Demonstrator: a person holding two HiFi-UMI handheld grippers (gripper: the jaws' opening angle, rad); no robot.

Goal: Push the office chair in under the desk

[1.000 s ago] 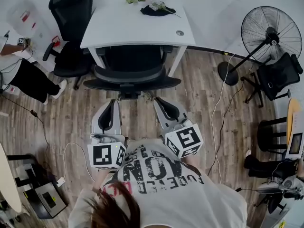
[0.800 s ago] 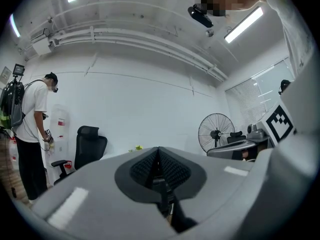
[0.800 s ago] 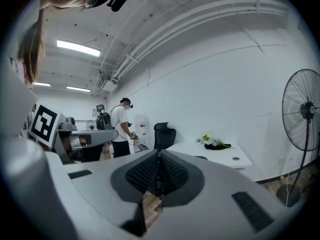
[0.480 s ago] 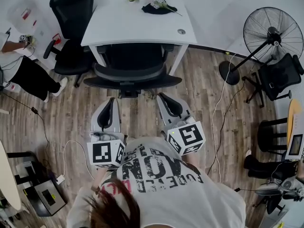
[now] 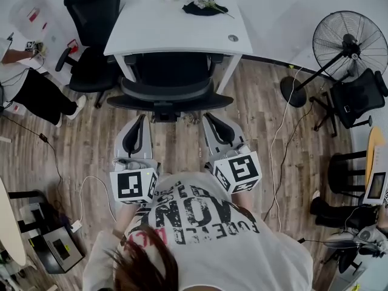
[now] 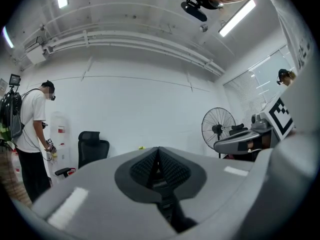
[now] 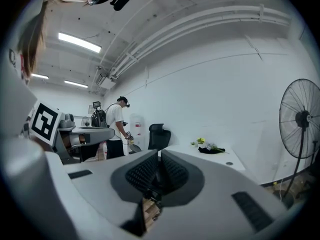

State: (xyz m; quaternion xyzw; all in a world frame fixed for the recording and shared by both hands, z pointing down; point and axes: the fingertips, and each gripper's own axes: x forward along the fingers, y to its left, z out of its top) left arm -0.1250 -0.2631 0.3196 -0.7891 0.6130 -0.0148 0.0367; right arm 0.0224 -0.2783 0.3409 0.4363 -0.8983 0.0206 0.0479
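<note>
The black office chair (image 5: 170,93) stands with its seat under the white desk (image 5: 176,32); only its curved backrest shows in front of the desk edge in the head view. My left gripper (image 5: 139,121) and right gripper (image 5: 211,119) point at the backrest from just behind it, a small gap short of it. Both are shut with nothing in them. The left gripper view has the left gripper (image 6: 158,153) tilted up at the wall with its pads together. In the right gripper view the right gripper (image 7: 159,158) is shut too, and the desk (image 7: 215,159) lies beyond it.
A second black chair (image 5: 91,35) stands left of the desk, with a person (image 5: 30,96) beside it. A floor fan (image 5: 348,41) and another chair (image 5: 354,96) are at the right. A cable (image 5: 276,144) runs over the wood floor. A dark cloth with flowers (image 5: 203,6) lies on the desk.
Both grippers have moved forward and now sit closer to the chair's backrest. The chair has stayed under the desk. Both jaws remain shut.
</note>
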